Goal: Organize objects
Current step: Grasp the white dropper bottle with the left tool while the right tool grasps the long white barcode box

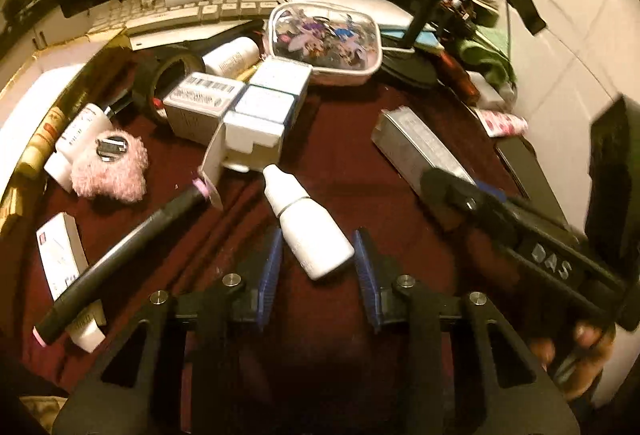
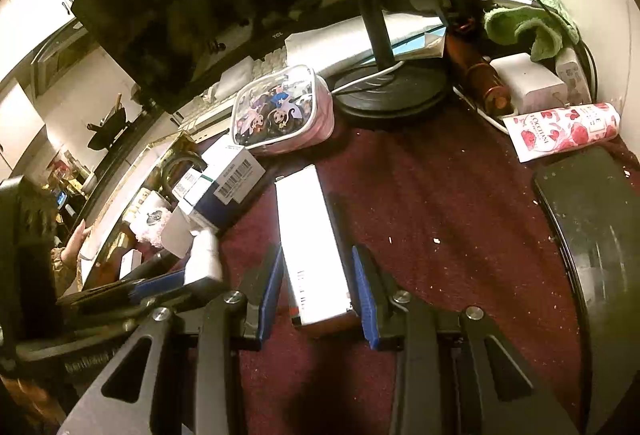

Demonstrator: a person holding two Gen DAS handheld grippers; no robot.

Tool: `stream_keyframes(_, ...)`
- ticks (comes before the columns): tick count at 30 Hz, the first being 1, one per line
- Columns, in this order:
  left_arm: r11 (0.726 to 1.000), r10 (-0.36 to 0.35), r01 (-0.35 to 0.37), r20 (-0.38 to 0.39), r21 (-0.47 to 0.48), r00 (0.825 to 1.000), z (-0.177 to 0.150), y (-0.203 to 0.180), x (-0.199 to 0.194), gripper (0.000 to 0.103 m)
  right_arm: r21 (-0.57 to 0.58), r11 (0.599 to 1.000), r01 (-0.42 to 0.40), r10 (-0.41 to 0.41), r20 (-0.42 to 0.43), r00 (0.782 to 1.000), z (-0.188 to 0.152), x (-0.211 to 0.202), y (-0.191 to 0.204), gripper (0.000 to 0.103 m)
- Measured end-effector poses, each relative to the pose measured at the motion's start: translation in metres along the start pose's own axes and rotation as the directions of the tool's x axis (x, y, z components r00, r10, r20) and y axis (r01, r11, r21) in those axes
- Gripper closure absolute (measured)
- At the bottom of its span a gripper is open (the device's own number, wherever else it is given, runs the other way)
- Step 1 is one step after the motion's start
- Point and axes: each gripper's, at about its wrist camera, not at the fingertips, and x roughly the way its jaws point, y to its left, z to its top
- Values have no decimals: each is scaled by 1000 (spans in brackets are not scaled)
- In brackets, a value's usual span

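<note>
Straddling a small white dropper bottle (image 1: 306, 227), the left gripper (image 1: 318, 263) has its jaws wide, a blue pad on each side of the bottle's fat end with a gap both ways — nothing is gripped yet. The bottle lies on its side on the dark red cloth (image 1: 344, 139), tip aimed at a pile of white boxes (image 1: 240, 107). To its right, the right gripper (image 2: 316, 281) is likewise wide open around the near end of a long silver box (image 2: 310, 235) lying flat, its left pad close to the box, the right pad apart. Both look to be in the reach-and-close step; next, each needs to squeeze squarely across its item before lifting. Where either should go is unclear — glare washes out the silver box's label, and the cluttered pile hides its lower items.
</note>
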Motion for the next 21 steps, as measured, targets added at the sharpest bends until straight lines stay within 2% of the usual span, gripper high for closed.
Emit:
stream_keyframes(6,999,-38,38,-16,2,999,9,4,5,63,-39,999,21,-22,-20,1000,3,5,9,67)
stream_keyframes(12,994,-111,110,-40,-14,993,19,8,15,63,-75,996,53,-59,-70,996,9,12,15,65)
stream_keyframes(14,993,-114,115,-41,13,993,17,7,15,66,-85,994,67,-73,-70,995,8,13,17,65)
stream_keyframes(18,992,-121,121,-9,22,993,12,15,9,67,-154,979,135,-145,-52,988,1,14,28,65)
stream_keyframes(21,988,-154,153,69,14,986,5,26,-10,67,-209,960,186,-201,-52,978,-2,16,38,66)
